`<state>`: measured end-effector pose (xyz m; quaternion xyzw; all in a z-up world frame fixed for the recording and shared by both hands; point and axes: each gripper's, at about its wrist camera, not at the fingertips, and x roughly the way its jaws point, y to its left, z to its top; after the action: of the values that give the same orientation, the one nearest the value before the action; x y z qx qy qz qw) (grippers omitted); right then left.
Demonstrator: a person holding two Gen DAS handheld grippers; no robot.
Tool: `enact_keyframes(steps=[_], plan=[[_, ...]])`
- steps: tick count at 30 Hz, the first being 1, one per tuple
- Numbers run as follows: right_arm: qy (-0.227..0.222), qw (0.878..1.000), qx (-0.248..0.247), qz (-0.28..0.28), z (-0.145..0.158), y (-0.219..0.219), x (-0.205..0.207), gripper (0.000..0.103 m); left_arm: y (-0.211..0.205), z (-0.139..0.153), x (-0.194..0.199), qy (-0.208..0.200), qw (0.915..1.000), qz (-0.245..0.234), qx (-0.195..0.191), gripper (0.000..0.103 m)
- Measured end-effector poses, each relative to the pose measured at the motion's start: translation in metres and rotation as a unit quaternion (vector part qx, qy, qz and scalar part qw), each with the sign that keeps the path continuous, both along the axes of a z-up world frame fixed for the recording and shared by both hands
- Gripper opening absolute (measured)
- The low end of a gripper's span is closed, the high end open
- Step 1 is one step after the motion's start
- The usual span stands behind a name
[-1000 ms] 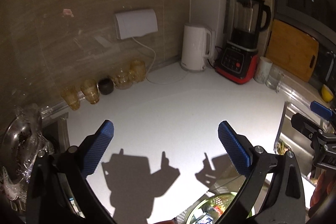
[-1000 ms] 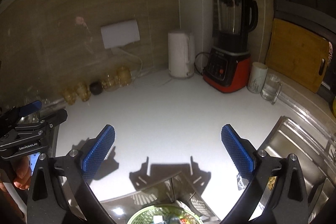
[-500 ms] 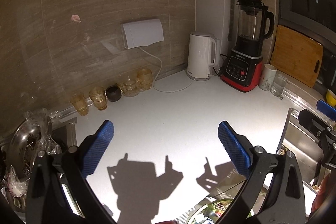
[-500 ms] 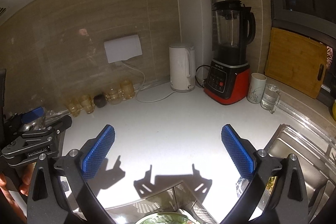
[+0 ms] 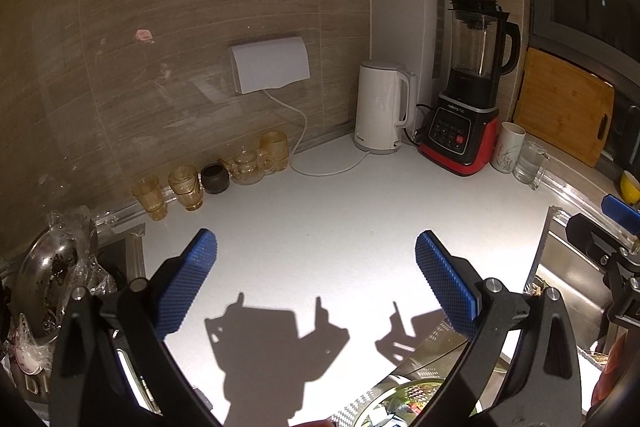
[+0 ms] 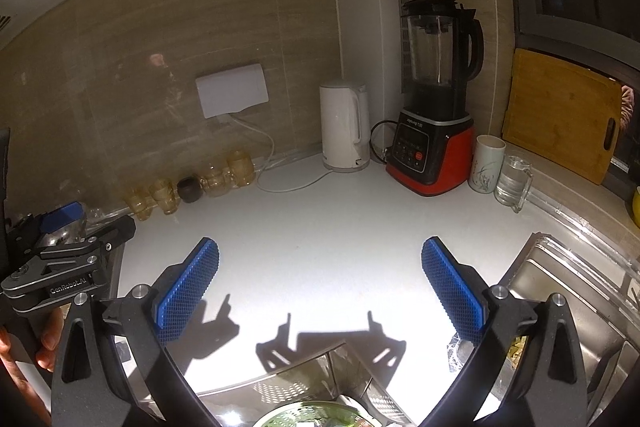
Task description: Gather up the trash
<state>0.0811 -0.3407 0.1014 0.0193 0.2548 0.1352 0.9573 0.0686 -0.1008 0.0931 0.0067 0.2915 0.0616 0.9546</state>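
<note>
Trash (image 5: 394,411) lies in a perforated metal bin (image 6: 280,387) at 6 o'clock, below both claws. Left claw (image 5: 316,277) and right claw (image 6: 320,281) hang spread wide, empty, above the white desk (image 6: 320,219).

Colourful trash (image 5: 404,409) fills perforated metal bin (image 5: 436,339); bottom edge.

both views now sit higher and further back from the white countertop (image 5: 320,211) than a second ago. in the left wrist view the kettle (image 5: 380,107) and blender (image 5: 468,99) appear lower and more of the wall above shows. the perforated metal basket (image 6: 304,387) slips toward the bottom edge of the right wrist view. the gripper shadows (image 5: 276,343) spread larger. the right gripper (image 5: 616,227) sits lower at the left view's edge.
</note>
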Motion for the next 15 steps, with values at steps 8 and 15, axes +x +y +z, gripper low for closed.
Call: enact_keyframes(steps=[8,15], plan=[[-0.001,1.000,0.001,-0.001,0.0000,0.0001,-0.0003,0.101,-0.0030,0.0006,-0.0005,-0.001,1.0000,-0.001,0.003,0.095],[0.000,1.000,0.000,-0.001,0.0000,-0.0001,0.0000,0.101,-0.0050,0.0008,-0.0007,0.000,1.0000,-0.004,0.003,0.095]])
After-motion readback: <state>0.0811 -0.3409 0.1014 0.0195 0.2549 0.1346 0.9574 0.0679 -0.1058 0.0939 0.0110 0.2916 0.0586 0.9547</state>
